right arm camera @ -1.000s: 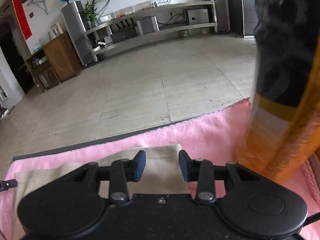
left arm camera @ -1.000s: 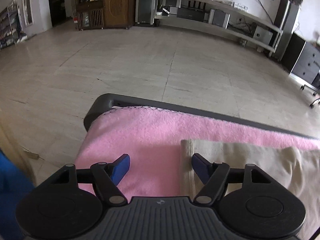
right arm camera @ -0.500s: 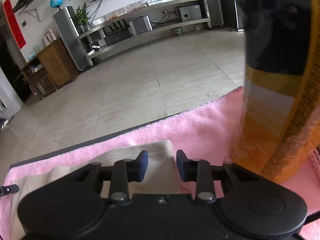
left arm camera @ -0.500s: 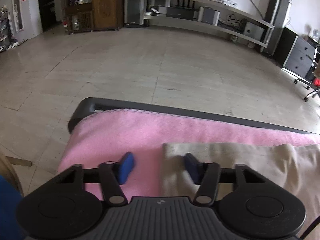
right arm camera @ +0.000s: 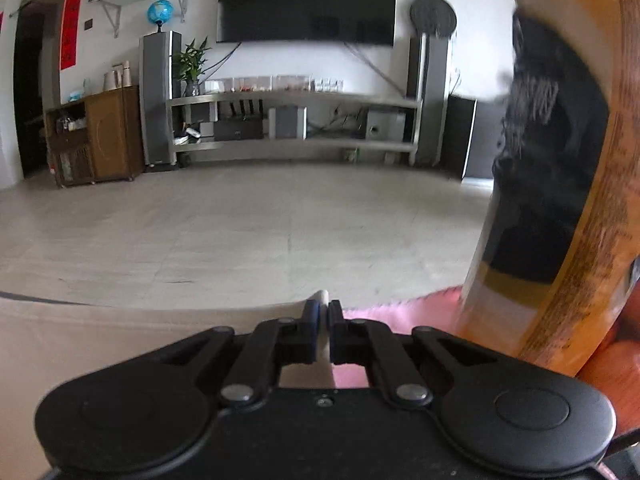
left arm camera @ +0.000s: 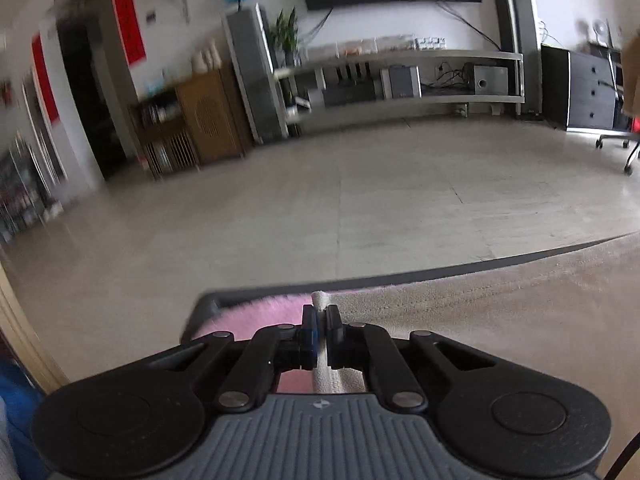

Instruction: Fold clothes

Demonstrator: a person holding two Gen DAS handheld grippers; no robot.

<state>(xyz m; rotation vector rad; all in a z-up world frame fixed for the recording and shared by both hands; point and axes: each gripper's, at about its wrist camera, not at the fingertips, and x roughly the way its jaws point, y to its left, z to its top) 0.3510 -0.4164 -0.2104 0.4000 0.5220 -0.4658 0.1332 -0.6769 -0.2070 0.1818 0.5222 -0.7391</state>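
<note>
Now that both have clamped since a second ago, left tool (left arm camera: 321,315) and right tool (right arm camera: 323,312) pinching the beige cloth's (left arm camera: 480,320) corners, ready to fold.

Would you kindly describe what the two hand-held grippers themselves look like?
The left hand-held gripper has black linkage arms, two round black discs, blue-faced fingers and a ribbed grey body bearing a small emblem. The right hand-held gripper matches, but its body is smooth black with a screw.
</note>
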